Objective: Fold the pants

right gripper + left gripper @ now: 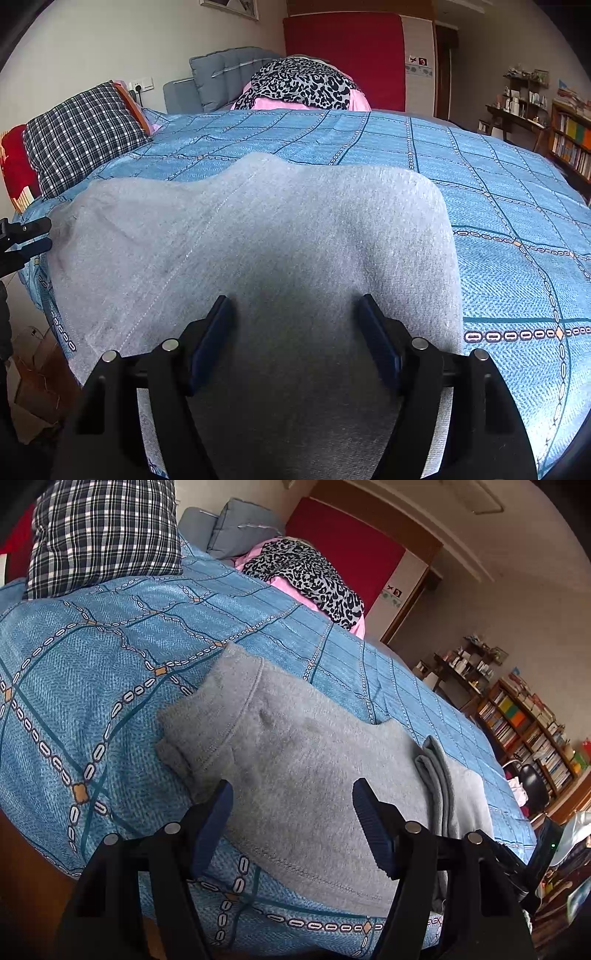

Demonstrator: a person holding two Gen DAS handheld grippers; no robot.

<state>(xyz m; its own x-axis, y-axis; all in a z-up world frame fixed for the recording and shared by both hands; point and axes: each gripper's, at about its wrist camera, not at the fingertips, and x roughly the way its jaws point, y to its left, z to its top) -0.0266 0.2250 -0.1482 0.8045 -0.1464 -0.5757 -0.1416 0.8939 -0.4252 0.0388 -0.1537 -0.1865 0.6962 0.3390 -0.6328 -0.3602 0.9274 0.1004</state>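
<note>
Grey fleece pants (pixel 295 738) lie folded on the blue patterned bedspread (pixel 110 646), with layered edges showing at their right side. My left gripper (pixel 291 808) hovers open just over the near hem, with nothing pinched between its blue pads. In the right wrist view the pants (pixel 258 229) spread wide across the bedspread (pixel 498 221). My right gripper (pixel 293 317) stands open above the cloth, and its pads are apart from the fabric. The left gripper (pixel 48 233) also shows at the pants' far left edge, open.
A plaid pillow (pixel 81 129) lies at the bed's left head end. A leopard-print cloth (pixel 303 83) on pink bedding and a grey cushion (pixel 225 74) sit behind. Bookshelves (pixel 524 723) line the right wall. A cardboard box (pixel 37 384) stands on the floor at left.
</note>
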